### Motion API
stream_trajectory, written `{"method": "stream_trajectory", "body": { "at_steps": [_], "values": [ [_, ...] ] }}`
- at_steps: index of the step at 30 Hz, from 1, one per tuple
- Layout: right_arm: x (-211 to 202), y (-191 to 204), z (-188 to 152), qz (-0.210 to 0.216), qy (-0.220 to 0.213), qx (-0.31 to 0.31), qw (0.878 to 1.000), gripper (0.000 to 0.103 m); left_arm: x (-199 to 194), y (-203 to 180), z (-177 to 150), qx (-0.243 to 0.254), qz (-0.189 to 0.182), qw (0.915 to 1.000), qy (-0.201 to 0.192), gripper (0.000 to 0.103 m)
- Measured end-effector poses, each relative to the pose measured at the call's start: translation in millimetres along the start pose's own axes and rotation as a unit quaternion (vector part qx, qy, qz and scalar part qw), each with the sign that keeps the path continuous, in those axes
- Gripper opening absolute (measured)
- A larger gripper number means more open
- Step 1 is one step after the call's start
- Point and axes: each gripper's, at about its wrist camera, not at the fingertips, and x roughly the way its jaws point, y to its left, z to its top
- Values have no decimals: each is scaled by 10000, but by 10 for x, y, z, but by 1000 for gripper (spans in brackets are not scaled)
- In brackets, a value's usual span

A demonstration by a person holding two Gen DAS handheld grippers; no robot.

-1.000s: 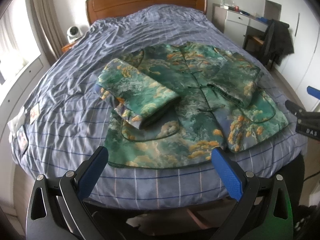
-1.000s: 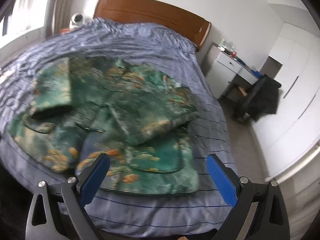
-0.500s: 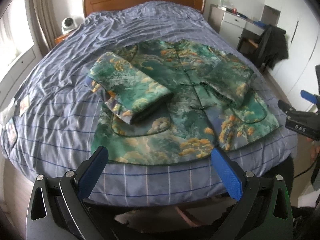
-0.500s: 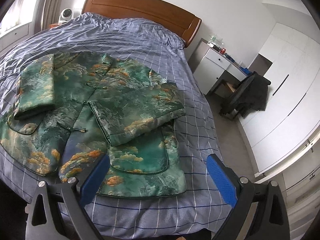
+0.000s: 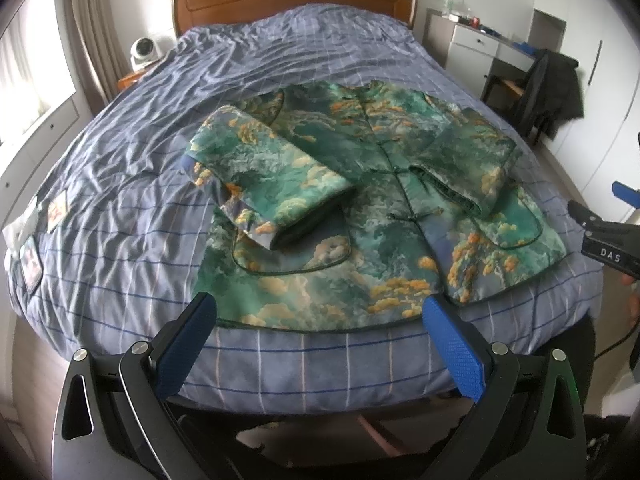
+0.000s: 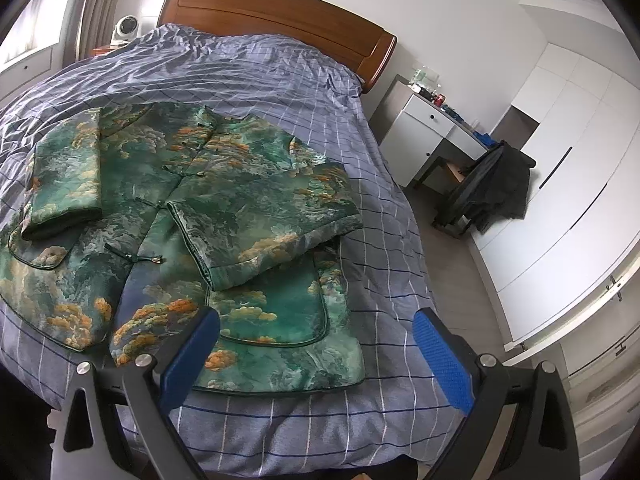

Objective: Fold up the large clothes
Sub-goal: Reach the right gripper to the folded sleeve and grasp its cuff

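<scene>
While both views pull back from the bed, the left gripper and right gripper gape wide, holding nothing. Jacket now sits smaller, mid-frame, both sleeves folded inward: sleeve step looks done, hem fold pending. Fabric: thick quilted brocade, green-orange cloud print, piped edges; bed cover wrinkled checked blue.

Both views have pulled back from the bed since 1.0 s ago. Left view: jacket sits smaller and further right in frame; right tool remains at the right edge but lower. Right view: motion blur gone, jacket sharp; more floor and wardrobe visible.
</scene>
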Motion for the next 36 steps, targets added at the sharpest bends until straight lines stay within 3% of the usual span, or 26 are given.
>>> {"method": "stream_trajectory", "body": {
  "at_steps": [12, 17, 19, 24, 28, 31, 32, 33, 34, 35, 36],
  "values": [
    [31, -59, -2, -102, 32, 80, 9999, 99, -27, -3, 6, 16, 95, 9999, -68, 103],
    [96, -9, 84, 351, -713, -96, 9968, 99, -46, 25, 31, 2, 264, 9995, -199, 103],
    [301, 109, 161, 782, -827, -513, 9922, 103, -55, 46, 30, -23, 247, 9995, -207, 103],
    [1020, 580, 357, 1556, -365, -1571, 9746, 103, -74, 73, 17, -14, 285, 9994, -211, 103],
    [1515, 983, 414, 1580, -207, -2293, 9602, 102, -88, 106, -2, -32, 320, 9993, -206, 103],
    [1884, 1064, 415, 1641, 201, -2267, 9598, 101, -64, 150, -31, -40, 322, 9994, -149, 103],
    [1985, 1023, 426, 1787, 397, -2069, 9611, 96, -39, 169, -39, -51, 311, 9995, -100, 103],
    [2032, 949, 434, 1958, 540, -1861, 9613, 66, -2, 191, -45, -69, 279, 9996, -33, 103],
    [2047, 862, 449, 2125, 652, -1632, 9612, 28, 42, 214, -47, -107, 247, 9996, 45, 103],
    [2022, 782, 470, 2225, 653, -1426, 9622, 15, 73, 230, -57, -141, 223, 9996, 97, 102],
    [1947, 663, 499, 2088, 497, -1212, 9691, 13, 106, 248, -58, -177, 174, 9996, 134, 102]
  ]
}}
